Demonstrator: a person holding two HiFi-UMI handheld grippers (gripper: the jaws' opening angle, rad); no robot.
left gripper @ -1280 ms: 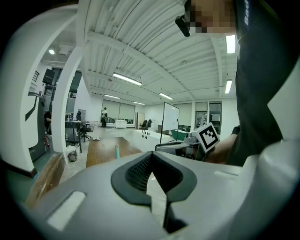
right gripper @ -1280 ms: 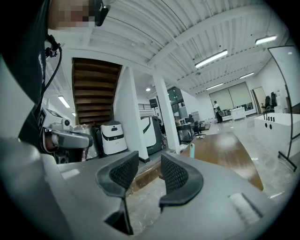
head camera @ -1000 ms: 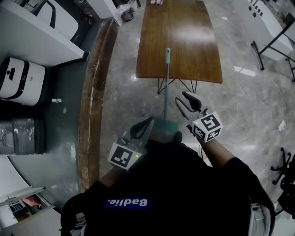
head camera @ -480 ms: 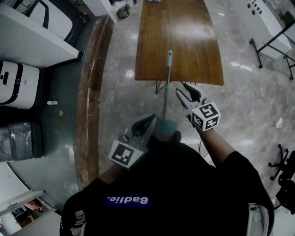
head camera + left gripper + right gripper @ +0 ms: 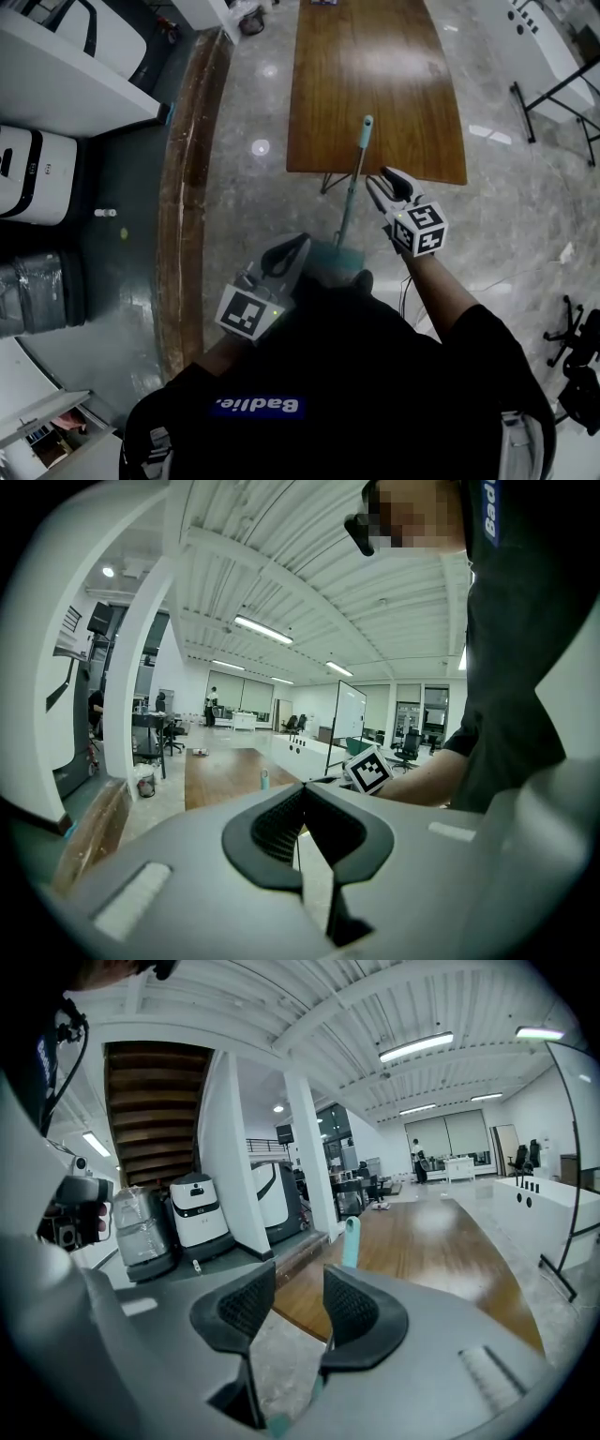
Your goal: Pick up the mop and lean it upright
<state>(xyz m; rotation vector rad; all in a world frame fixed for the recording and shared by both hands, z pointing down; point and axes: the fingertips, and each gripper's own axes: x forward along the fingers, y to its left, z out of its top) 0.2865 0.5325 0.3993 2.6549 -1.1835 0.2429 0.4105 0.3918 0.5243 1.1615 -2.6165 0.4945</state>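
The mop stands tilted. Its teal head (image 5: 333,258) is on the floor by my feet, and its pole (image 5: 350,192) rises to a teal grip (image 5: 364,123) over the near edge of the wooden table (image 5: 375,66). My right gripper (image 5: 386,180) is just right of the pole. In the right gripper view its pads (image 5: 352,1312) stand apart with floor showing between them. The teal grip (image 5: 351,1239) shows past the right jaw, and the pole is not between the pads. My left gripper (image 5: 289,251) hangs left of the mop head, shut and empty (image 5: 303,789).
A raised wooden curb (image 5: 183,187) runs along the left. Beyond it are a white machine (image 5: 28,178), a wrapped grey bin (image 5: 37,286) and a white counter (image 5: 66,75). A black stand (image 5: 553,84) and an office chair's base (image 5: 577,328) are at the right.
The mop's handle tip has swung right and slightly nearer along the table edge. My right gripper moved right with it. The left gripper has hardly moved.
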